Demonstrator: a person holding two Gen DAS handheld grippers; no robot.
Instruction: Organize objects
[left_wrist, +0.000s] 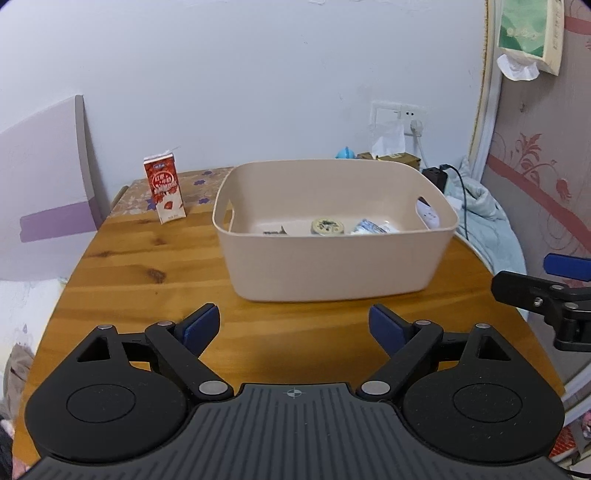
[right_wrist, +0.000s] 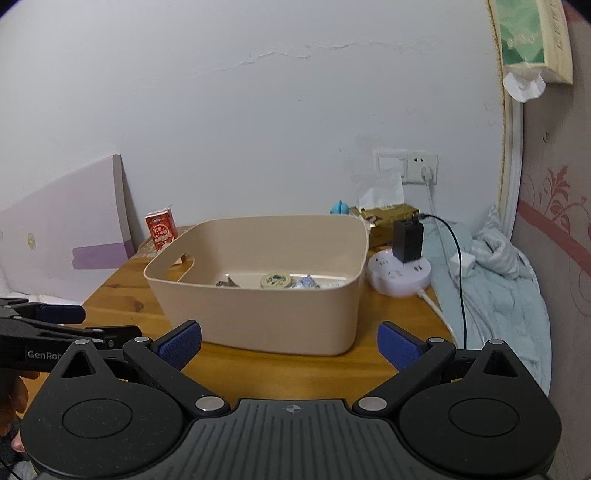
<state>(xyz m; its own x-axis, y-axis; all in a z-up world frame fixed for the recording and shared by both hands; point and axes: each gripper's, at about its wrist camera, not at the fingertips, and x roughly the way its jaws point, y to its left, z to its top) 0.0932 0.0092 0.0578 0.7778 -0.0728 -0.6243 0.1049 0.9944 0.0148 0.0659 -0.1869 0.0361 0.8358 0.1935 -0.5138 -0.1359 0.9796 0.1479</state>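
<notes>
A beige plastic bin (left_wrist: 334, 236) is sitting on a wooden table (left_wrist: 147, 280), and a few small things are lying on its floor: a round tin with a patterned lid (left_wrist: 327, 226) near the middle, a crumpled blue-and-white wrapper (left_wrist: 373, 226) just to its right, and a small dark object (left_wrist: 275, 231) to its left that is too small to identify. A red milk carton (left_wrist: 165, 188) is standing upright on the table, behind and to the left of the bin, near the wall.

The left gripper (left_wrist: 294, 326) is hovering over the table in front of the bin, its blue-padded fingers spread wide and holding nothing. The right gripper (right_wrist: 290, 345) is hovering beside it, also facing the bin, with its fingers spread apart and empty.

Behind the bin, to the right, a round white power strip (right_wrist: 400, 273) with a black charger (right_wrist: 407, 240) plugged in is resting near a tissue box (right_wrist: 388, 216).
</notes>
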